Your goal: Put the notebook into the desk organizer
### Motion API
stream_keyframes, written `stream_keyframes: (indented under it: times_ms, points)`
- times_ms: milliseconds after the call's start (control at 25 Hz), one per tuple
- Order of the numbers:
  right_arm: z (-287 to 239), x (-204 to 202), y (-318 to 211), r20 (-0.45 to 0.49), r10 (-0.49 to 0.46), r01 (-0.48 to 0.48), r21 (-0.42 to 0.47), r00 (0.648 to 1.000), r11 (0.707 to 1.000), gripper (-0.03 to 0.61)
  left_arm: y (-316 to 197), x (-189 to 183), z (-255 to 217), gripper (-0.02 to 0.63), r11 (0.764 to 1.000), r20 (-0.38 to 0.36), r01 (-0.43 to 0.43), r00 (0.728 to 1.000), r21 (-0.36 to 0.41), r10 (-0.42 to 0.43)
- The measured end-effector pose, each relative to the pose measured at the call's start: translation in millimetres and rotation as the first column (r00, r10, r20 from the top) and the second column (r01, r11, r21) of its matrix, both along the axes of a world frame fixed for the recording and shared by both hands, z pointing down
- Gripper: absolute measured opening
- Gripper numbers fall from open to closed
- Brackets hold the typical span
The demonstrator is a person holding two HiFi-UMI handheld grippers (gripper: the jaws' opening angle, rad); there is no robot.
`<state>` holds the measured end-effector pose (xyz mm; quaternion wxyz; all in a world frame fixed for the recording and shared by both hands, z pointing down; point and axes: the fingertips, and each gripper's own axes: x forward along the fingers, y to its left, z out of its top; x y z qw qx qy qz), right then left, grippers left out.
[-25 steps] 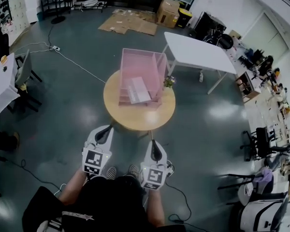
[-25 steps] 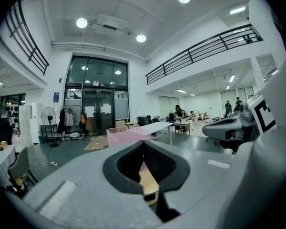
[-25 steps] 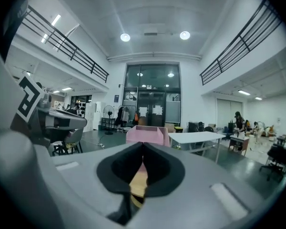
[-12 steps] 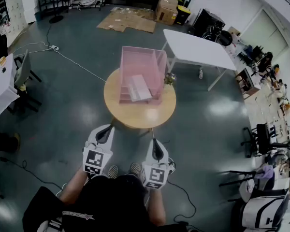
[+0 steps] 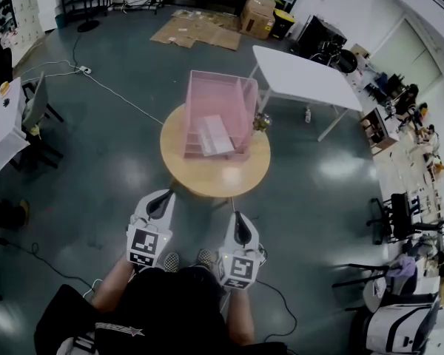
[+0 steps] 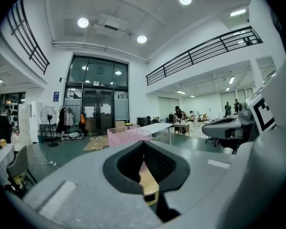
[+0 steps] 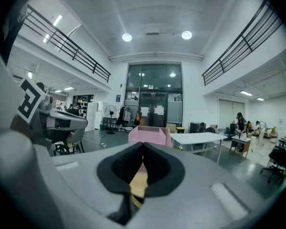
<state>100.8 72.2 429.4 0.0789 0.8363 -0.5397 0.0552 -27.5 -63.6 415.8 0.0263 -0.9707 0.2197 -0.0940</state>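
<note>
Pink desk organizer (image 5: 220, 95) stands on a round wooden table (image 5: 214, 174), towards the table's far side. The notebook (image 5: 215, 134), pale and lying flat at a slight slant, rests inside the organizer near its front edge; which tier holds it I cannot tell. A small plant-like object (image 5: 261, 123), too small to identify, sits just beside the organizer's right wall.

Both grippers hang well short of the table, above the dark glossy floor (image 5: 111, 168) and close to the person's body. The left gripper (image 5: 163, 197) has its black pads pressed together with nothing between them. The right gripper (image 5: 235, 219) is closed the same way and empty. Each points roughly level towards the table, with the organizer visible beyond the jaws.

Behind the round table stands a white rectangular table (image 5: 303, 80), and flattened cardboard (image 5: 196, 32) lies on the floor farther back
</note>
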Motion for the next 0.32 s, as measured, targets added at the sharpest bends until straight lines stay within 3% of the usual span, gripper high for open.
stream_keyframes:
  times_ms: [320]
  points:
    - [-1.4, 3.4, 2.2, -0.018, 0.0, 0.0, 0.0, 1.0, 1.0, 0.006, 1.1, 3.0, 0.5, 0.011, 1.0, 0.005, 0.0, 1.0, 0.001, 0.0]
